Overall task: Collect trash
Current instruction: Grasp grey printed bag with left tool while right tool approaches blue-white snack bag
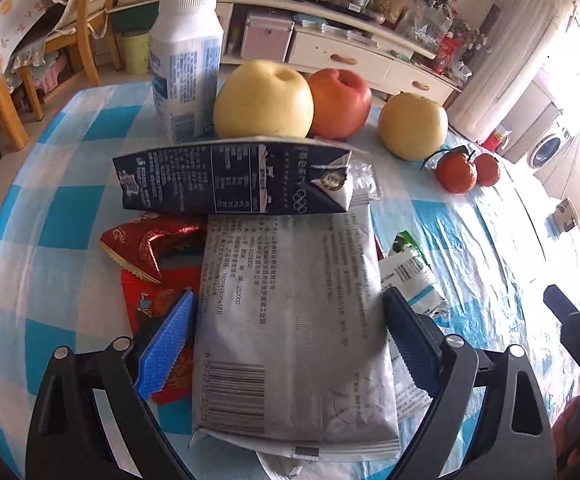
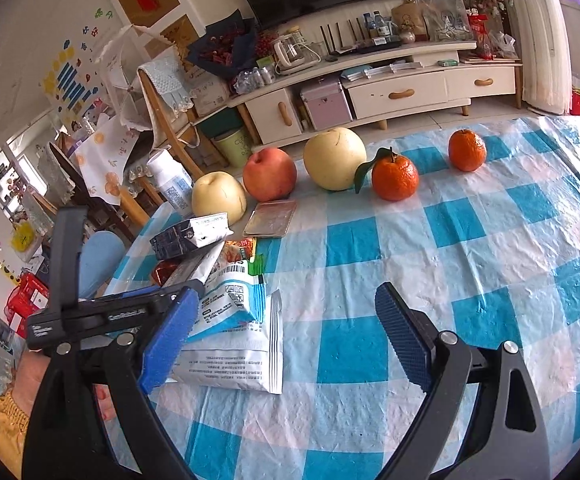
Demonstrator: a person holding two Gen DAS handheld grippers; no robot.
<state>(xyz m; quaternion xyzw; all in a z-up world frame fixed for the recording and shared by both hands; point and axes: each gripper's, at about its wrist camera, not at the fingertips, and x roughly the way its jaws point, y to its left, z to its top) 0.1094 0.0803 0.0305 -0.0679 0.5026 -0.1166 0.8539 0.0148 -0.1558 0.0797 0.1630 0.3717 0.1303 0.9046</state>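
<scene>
In the left wrist view my left gripper is open, its blue fingers on either side of a grey printed wrapper packet that lies flat on the checked tablecloth. Beyond it lies a dark blue milk carton on its side, with red foil wrappers to the left and a white-blue wrapper to the right. My right gripper is open and empty above the cloth. The trash pile and the left gripper's body show to its left.
Fruit stands behind the trash: two yellow pears, a red apple and two tangerines. A white bottle stands at the back left. A small flat tray lies near the pears. Chairs and a TV cabinet lie beyond the table.
</scene>
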